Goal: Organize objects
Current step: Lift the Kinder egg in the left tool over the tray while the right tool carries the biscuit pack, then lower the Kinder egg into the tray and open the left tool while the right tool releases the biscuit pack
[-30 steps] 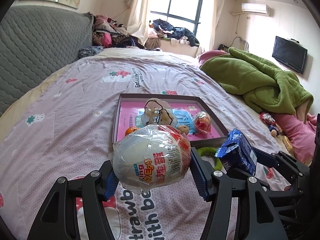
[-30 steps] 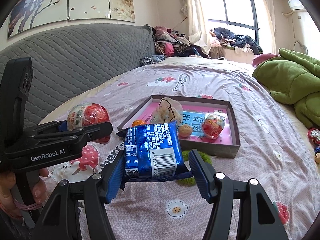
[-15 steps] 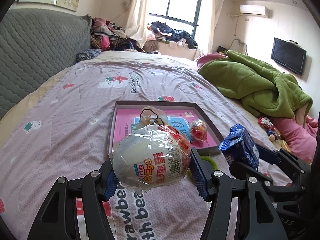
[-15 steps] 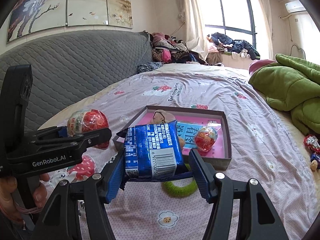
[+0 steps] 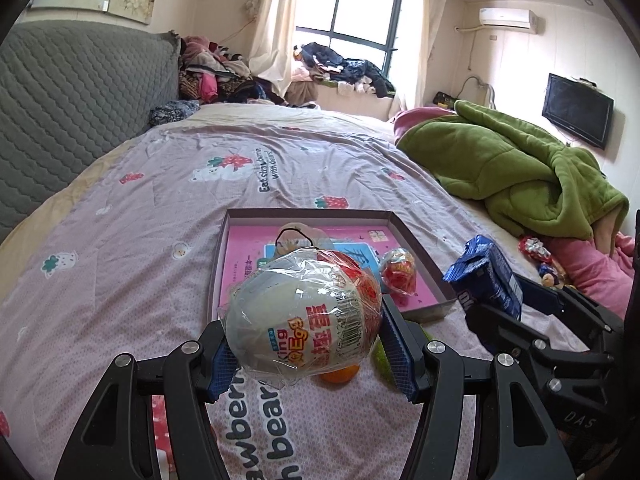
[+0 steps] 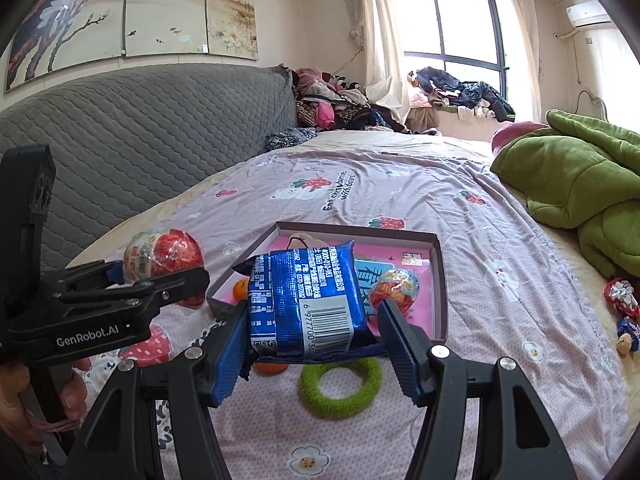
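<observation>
Both grippers lift up and back from the box (image 5: pixel 416 240). The left gripper (image 5: pixel 304 344) pinches the big egg (image 5: pixel 300 316); the right gripper (image 6: pixel 308 340) pinches the blue pack (image 6: pixel 304 300). The box sits at twelve o'clock, waiting for them.

— What sort of room?
— A bedroom: wide bed (image 5: pixel 168 216) with a grey quilted headboard (image 6: pixel 152 136), daylight through a curtained window (image 5: pixel 352 12).
— The walls?
— Pale; a flower painting (image 6: pixel 132 12), an air conditioner (image 5: pixel 507 21), a dark television (image 5: pixel 576 115).
</observation>
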The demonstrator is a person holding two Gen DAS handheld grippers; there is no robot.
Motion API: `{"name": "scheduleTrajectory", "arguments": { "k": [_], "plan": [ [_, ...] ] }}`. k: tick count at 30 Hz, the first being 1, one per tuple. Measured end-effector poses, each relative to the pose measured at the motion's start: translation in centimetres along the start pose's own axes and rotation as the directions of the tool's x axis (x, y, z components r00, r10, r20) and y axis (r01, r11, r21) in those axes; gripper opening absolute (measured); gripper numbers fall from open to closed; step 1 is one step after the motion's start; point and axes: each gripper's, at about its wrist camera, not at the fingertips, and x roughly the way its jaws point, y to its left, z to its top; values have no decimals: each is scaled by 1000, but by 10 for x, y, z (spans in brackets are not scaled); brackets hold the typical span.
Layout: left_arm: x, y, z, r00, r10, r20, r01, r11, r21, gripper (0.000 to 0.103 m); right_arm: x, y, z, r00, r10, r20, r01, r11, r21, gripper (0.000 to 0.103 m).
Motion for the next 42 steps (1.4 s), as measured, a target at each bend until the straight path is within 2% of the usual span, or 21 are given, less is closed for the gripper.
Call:
{"name": "scheduleTrajectory", "arguments": {
  "k": [17, 33, 42],
  "plan": [
    [23, 10, 15, 999, 42, -10, -42, 999, -12, 65, 14, -12, 40, 998, 17, 58, -16, 1000, -22, 63],
    [52, 19, 48, 997, 83, 2, -83, 997, 7, 65, 30, -31, 57, 996, -11, 84, 13, 1000, -23, 63],
    [84, 32, 62, 994, 107, -30, -107, 994, 0, 65, 59, -38, 62, 996, -33, 79, 37, 998, -47, 63]
  ]
}}
